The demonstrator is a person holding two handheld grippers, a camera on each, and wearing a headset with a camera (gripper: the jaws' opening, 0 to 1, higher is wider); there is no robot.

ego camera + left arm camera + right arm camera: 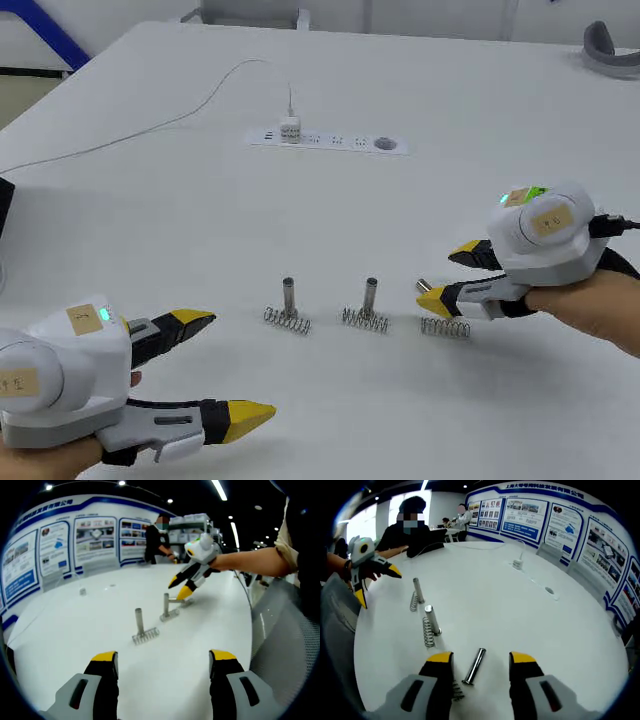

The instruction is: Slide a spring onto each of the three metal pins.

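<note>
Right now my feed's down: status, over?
Left claw open, empty. Right claw open, astride fallen pin. Two pins upright; springs flat, none on. Nothing in the way.

Shiny smooth metal pins [474, 666], bare wire springs [287, 319], matt white tabletop [200, 220], smooth white plastic left tool [235, 364]

— How did the pins stand?
— Left pin [288, 290] and middle pin [371, 293] stood upright; right pin [474, 666] lay flat.
— The springs?
— Left spring [287, 320], middle spring [365, 320] and right spring [445, 327] lay sideways, each beside its pin.
</note>
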